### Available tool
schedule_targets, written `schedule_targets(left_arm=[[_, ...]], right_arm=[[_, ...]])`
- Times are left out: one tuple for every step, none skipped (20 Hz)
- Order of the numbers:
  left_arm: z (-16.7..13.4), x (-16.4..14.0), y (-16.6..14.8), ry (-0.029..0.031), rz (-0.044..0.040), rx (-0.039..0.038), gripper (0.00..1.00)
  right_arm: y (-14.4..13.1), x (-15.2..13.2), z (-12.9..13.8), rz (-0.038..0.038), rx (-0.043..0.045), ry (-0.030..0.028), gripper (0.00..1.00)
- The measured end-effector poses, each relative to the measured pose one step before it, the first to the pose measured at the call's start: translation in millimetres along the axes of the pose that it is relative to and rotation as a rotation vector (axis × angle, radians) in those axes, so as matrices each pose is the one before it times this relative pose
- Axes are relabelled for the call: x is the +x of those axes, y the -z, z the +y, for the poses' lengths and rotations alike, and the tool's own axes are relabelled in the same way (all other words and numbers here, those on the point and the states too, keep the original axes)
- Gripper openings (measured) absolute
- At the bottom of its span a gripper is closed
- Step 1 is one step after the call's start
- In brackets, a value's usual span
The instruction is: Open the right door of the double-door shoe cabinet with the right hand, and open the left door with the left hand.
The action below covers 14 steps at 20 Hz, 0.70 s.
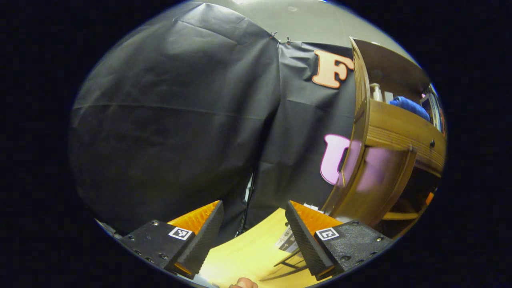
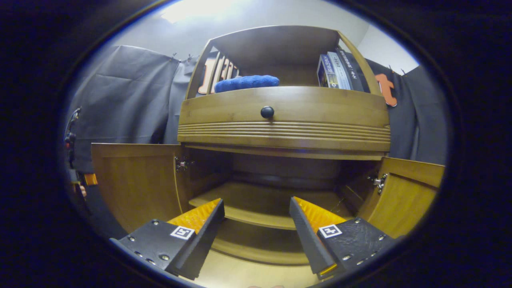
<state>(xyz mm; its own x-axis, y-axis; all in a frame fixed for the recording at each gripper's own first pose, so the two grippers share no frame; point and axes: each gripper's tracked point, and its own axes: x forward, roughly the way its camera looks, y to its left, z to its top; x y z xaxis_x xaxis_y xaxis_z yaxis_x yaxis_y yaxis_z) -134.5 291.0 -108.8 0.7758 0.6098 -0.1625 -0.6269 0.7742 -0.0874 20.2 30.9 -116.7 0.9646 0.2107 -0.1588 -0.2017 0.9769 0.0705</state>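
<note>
Our right gripper (image 2: 256,228) hangs released before the shoe cabinet (image 2: 284,120), holding nothing. Beyond it, the left door (image 2: 136,180) and right door (image 2: 404,196) stand swung wide. Our left gripper (image 1: 252,228), also spread and empty, sits left of the cabinet.

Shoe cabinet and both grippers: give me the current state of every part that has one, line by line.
left door: swung wide open
right door: swung open
drawer: closed
left gripper: jaws open, holding nothing, aimed past the cabinet's side
right gripper: jaws open, holding nothing, facing the open compartment
inner shelf: looks bare
</note>
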Motion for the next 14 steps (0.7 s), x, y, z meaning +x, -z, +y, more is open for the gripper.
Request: schedule_targets(left_arm=[[0.02, -0.08, -17.15, -0.00318, -0.02169, -0.00814, 0.92], [-0.85, -0.74, -17.96, -0.00233, -0.016, -0.00974, 0.92], [-3.23, 0.05, -16.88, 0.00318, -0.01749, -0.00958, 0.92], [-5.8, -1.53, -17.58, 0.01004, -0.01601, -0.00573, 0.92], [-6.86, -1.56, -17.3, 0.01469, -0.02967, -0.00244, 0.92], [-9.74, -2.29, -17.71, 0.01688, -0.02776, 0.00019, 0.92], [-10.12, -3.52, -13.33, 0.02164, -0.0203, 0.00244, 0.92], [-11.86, -3.16, -9.56, 0.01772, -0.00495, 0.00671, 0.92], [-14.81, -2.39, -3.56, 0.02908, 0.00574, 0.01055, 0.91], [-19.45, -3.3, -3.42, 0.04688, -0.00126, 0.0017, 0.92], [-21.46, -3.18, -4.34, 0.0519, -0.00159, -0.00378, 0.92], [-20.18, -0.8, -2.52, 0.04947, -0.00421, -0.00542, 0.92], [-19.27, 1.42, -1.72, 0.04703, -0.0068, -0.00375, 0.92], [-18.64, 1.51, 0.4, 0.04549, 0.00047, 0.00315, 0.92]], right_arm=[[0.42, -1.44, -3.2, -0.00028, -0.00109, 0.00732, 0.97], [-0.23, -1.41, -3.24, 0.00111, -0.00073, 0.0072, 0.97], [0.25, -1.61, -3.37, 0.00034, 0.00034, 0.00788, 0.96], [-1.04, -1.62, -3.12, -0.00131, 0.00124, 0.00708, 0.96], [-0.98, -1.62, -1.89, -0.00204, 0.00081, 0.0067, 0.98], [-1.71, -0.67, -2.67, -0.00111, -0.00037, 0.00603, 0.98], [-2.03, -2.02, -1.39, -0.00186, -0.0005, 0.0052, 0.97], [-2.67, -0.67, -0.8, -0.00176, 0.00032, 0.00385, 0.97], [-2.71, -0.77, -1.04, -0.00031, 0.00043, 0.00444, 0.97], [-4.04, -1.23, -1.35, -0.00215, -0.00169, 0.00672, 0.97], [-5.15, -2.24, -0.42, -0.00709, -0.00291, 0.00519, 0.96], [-6.62, -1.6, -0.5, -0.0111, -0.00381, 0.00411, 0.98], [-7.32, -1.81, -0.73, -0.01141, -0.00464, 0.0046, 0.98], [-6.67, -3.17, -1.05, -0.01026, -0.00501, 0.00496, 0.97]])
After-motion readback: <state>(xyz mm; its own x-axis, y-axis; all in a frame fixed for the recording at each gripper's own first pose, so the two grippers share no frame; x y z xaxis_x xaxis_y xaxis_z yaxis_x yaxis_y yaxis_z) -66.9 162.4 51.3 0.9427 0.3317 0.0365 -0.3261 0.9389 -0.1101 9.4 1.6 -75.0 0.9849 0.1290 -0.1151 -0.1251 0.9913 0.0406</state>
